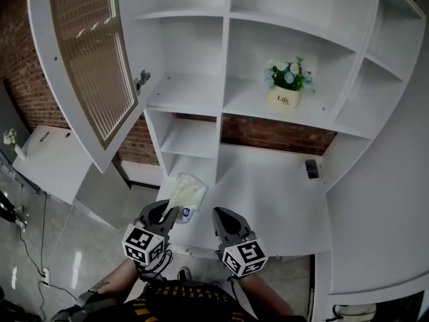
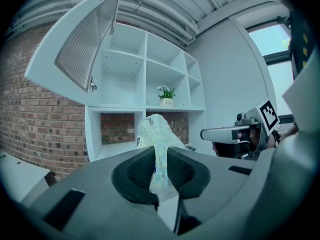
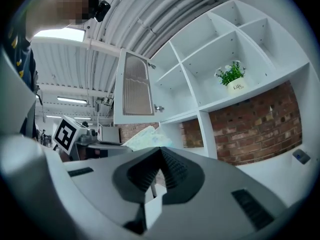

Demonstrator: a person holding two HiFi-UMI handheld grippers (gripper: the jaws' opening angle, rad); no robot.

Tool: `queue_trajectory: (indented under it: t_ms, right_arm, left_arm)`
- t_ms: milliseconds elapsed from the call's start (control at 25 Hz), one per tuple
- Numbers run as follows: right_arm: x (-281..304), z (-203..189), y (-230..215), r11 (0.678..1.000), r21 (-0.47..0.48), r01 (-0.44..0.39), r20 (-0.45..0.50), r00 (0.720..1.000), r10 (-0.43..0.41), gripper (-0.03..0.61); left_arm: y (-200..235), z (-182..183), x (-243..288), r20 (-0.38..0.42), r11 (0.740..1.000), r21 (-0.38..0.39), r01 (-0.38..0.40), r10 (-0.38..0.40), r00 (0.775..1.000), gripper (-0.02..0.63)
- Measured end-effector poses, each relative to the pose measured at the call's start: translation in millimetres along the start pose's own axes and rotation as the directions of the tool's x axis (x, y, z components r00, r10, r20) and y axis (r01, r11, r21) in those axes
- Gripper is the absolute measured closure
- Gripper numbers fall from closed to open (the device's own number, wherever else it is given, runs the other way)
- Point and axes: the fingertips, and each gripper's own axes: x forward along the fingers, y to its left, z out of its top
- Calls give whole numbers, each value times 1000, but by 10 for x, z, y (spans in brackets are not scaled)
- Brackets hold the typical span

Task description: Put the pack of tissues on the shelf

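Note:
A pale green pack of tissues (image 1: 186, 193) hangs in the air in front of the white shelf unit (image 1: 201, 96). My left gripper (image 1: 163, 215) is shut on the pack's near end. In the left gripper view the pack (image 2: 156, 144) stands up between the dark pads, pinched at its lower part. My right gripper (image 1: 223, 219) is beside it to the right, shut with nothing between its pads. The right gripper view shows the pack (image 3: 145, 138) off to the left, past the closed jaws. Both grippers point at the shelf's lower compartments.
An open cabinet door (image 1: 87, 59) with a ribbed panel swings out at upper left. A flower pot (image 1: 285, 89) stands on a middle shelf. A small dark object (image 1: 312, 169) lies on the white counter (image 1: 268, 193) below. Brick wall shows behind the lower openings.

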Motion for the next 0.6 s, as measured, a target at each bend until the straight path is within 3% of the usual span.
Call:
queue_trajectory:
  t_ms: [200, 480, 600]
  right_arm:
    - [404, 119, -90, 999, -23, 32, 1, 999, -32, 588]
    - [887, 442, -232, 994, -72, 82, 53, 996, -78, 588]
    - [982, 588, -303, 993, -92, 68, 68, 996, -62, 588]
  left_arm:
    - [388, 313, 133, 85, 1000, 14, 10, -11, 996, 571]
    - [858, 549, 339, 132, 997, 67, 42, -50, 990, 571]
    - [926, 706, 435, 159, 997, 76, 24, -36, 987, 571]
